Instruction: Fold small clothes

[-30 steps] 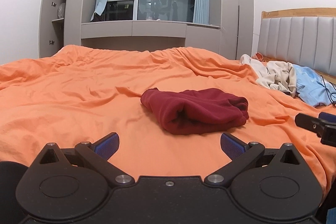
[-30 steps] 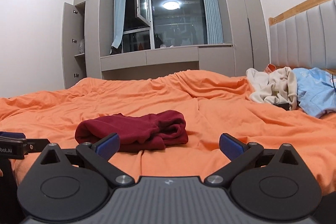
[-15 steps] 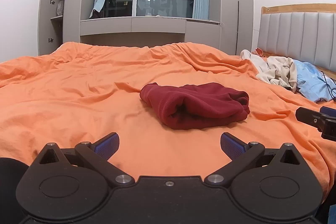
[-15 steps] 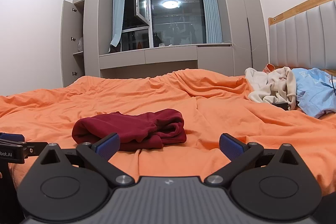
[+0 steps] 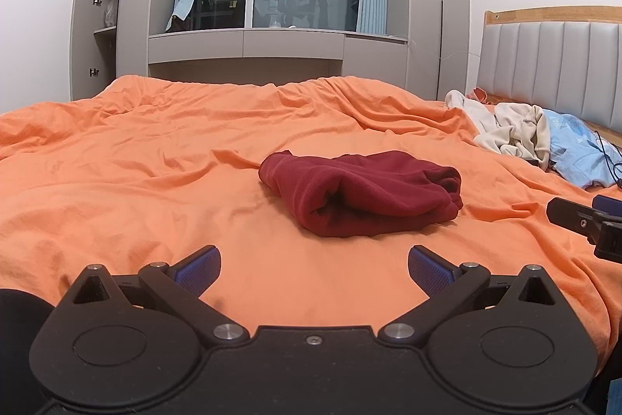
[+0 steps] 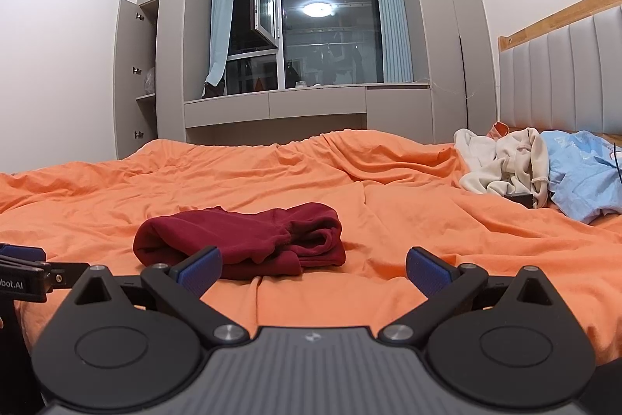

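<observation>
1. Both claws, left claw (image 5: 314, 265) and right claw (image 6: 313, 265), gape wide and empty, sinking lower over the last second.
2. The maroon garment (image 5: 363, 195) lies bundled mid-bed (image 5: 116, 189), slightly nearer now; we judge this fold finished.

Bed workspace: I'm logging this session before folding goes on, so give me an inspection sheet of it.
Surface: orange bedspread, wrinkled, covers the bed.
Job's things: dark red garment lies bunched mid-bed, touched by neither tool.
Clutter: cream clothes and blue garment heaped by the headboard.
Grippers: left tool open and empty, short of the garment; right tool open and empty.
Cables: thin black cable across the blue garment.
Surroundings: window with one pane swung open, grey cabinets, one open cupboard door.
</observation>
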A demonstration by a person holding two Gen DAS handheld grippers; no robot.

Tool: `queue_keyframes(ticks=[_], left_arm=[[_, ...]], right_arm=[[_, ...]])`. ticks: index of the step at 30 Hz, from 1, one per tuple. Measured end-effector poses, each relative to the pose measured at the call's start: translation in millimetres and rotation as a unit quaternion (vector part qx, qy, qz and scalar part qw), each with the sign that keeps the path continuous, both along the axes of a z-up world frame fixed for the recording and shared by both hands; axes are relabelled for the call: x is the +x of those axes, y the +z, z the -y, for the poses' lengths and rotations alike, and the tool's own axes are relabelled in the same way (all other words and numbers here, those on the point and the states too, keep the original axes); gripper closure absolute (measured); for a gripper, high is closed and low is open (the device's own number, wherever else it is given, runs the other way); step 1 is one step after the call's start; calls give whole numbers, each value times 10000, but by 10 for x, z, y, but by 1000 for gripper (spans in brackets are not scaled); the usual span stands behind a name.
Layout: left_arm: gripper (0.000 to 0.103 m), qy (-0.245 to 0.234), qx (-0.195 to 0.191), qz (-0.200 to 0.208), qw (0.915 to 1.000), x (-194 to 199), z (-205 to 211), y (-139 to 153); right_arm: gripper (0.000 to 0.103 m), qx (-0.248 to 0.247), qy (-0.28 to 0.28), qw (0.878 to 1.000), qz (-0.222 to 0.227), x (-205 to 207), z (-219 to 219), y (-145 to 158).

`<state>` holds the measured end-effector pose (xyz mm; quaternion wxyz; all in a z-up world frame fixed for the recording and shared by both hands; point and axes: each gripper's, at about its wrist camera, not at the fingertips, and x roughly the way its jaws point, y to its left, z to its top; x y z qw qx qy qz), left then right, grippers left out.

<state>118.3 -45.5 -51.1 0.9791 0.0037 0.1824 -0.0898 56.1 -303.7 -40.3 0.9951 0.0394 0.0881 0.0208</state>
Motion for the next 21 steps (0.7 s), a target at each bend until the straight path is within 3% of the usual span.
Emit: queue_keyframes(ticks=[21], left_arm=[[1,2,4,-8,10000,1,7,4]], right_arm=[[0,-120,32,9999,-8,50,58,-18]])
